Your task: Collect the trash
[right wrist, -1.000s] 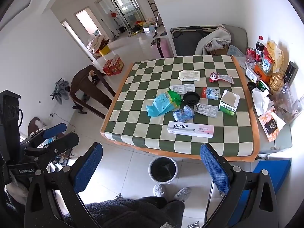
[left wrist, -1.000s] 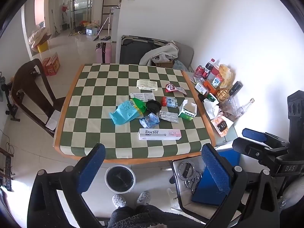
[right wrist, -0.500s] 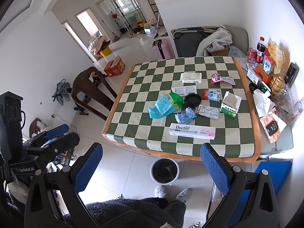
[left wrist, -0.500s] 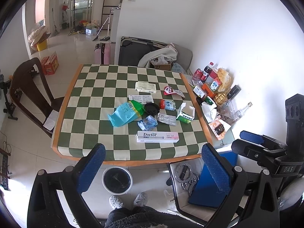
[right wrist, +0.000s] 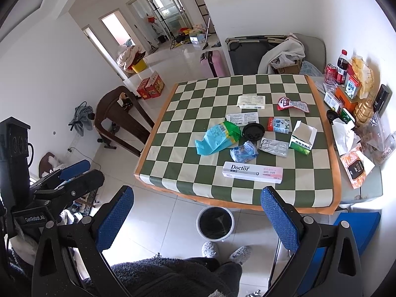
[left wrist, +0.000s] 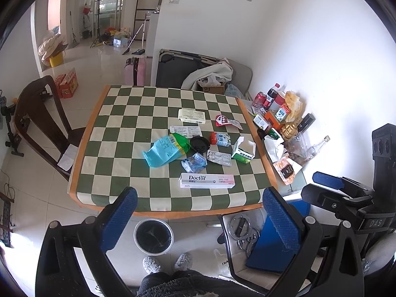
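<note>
Trash lies on the green-checked table: a white "Doctor" box nearest me, a blue-green bag, a black lid, a crumpled blue wrapper, a foil blister pack, an open green-white carton and a red wrapper. A round bin stands on the floor below the table's front edge. My left gripper and right gripper hang open and empty, high above the floor in front of the table.
A dark wooden chair stands left of the table. Bottles, cans and snack packs crowd a ledge along the right wall. A folded cot sits behind the table. A stool with a blue board is at the right, near a person's slippers.
Both views have drifted slightly, so the table sits a little lower in frame. The grippers stay open, and nothing on the table has moved.
</note>
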The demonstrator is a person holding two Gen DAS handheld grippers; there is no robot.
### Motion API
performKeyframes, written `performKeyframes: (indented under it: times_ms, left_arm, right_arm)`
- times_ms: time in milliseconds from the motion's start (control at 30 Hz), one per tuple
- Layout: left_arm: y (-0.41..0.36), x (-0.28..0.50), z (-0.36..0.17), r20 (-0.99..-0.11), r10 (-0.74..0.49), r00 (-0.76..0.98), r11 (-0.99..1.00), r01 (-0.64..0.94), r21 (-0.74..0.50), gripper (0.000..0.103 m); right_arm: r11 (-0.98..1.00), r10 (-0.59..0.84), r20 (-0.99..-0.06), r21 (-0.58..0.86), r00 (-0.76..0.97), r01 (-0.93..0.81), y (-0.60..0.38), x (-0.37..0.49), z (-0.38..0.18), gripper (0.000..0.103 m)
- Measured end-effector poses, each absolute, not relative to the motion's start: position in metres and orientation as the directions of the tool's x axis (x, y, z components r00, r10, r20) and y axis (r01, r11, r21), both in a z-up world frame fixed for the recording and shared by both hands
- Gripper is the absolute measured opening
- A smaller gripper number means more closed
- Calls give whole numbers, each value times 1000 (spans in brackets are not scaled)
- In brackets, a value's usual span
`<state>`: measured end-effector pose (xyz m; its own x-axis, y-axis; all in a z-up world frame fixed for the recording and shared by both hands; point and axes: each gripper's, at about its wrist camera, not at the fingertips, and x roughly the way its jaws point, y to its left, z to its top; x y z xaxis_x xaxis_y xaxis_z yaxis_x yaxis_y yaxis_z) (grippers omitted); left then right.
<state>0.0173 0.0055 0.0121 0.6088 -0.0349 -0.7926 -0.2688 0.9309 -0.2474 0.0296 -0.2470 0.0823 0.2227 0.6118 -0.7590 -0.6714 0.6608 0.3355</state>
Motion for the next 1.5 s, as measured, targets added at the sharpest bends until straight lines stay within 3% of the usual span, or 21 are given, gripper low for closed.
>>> performKeyframes:
  times_ms: [1500]
  left_arm:
    - [-1,34,32,-784,-48,619,931,-257,-260,103]
  right_arm:
    - [660,616,-754,336,227,-672,-237,28,88,103]
